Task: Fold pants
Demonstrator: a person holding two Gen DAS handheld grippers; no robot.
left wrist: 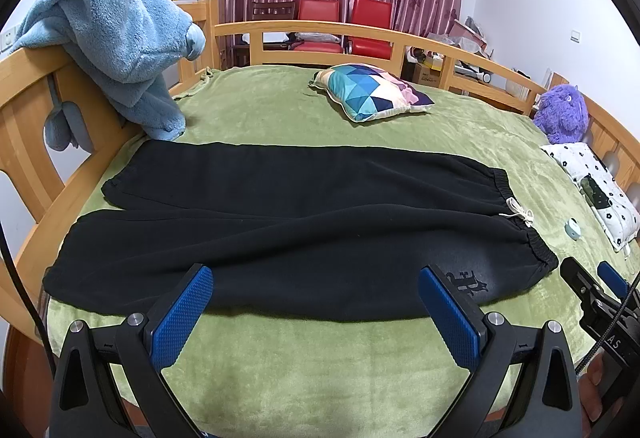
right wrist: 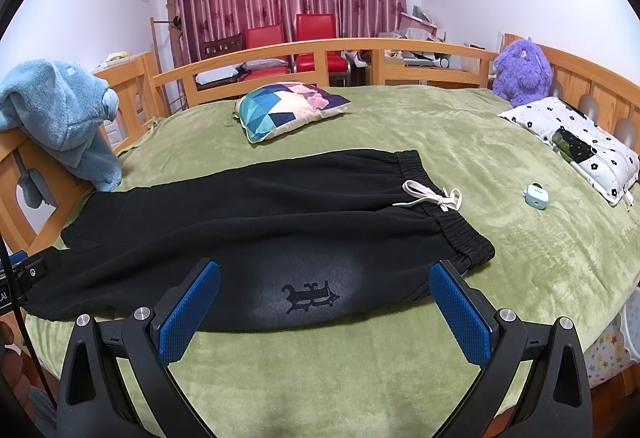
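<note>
Green bedspread [left wrist: 320,358]: bears the whole work. Black pants [left wrist: 280,222]: laid flat across it, both legs spread, waistband [right wrist: 444,222] to the right, unfolded. Left gripper [left wrist: 316,302] and right gripper [right wrist: 326,302]: both gaping wide, holding nothing, poised at the near leg's edge. Advice: pinch near cuff and waistband corner together, lift evenly, lay leg on leg. Left view alone shows the cuffs; right view alone shows the drawstring [right wrist: 430,198] clearly.

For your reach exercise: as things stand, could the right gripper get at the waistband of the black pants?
Probably yes. The right gripper is open and empty, just short of the pants, and the waistband lies flat ahead to its right with nothing between.
</note>
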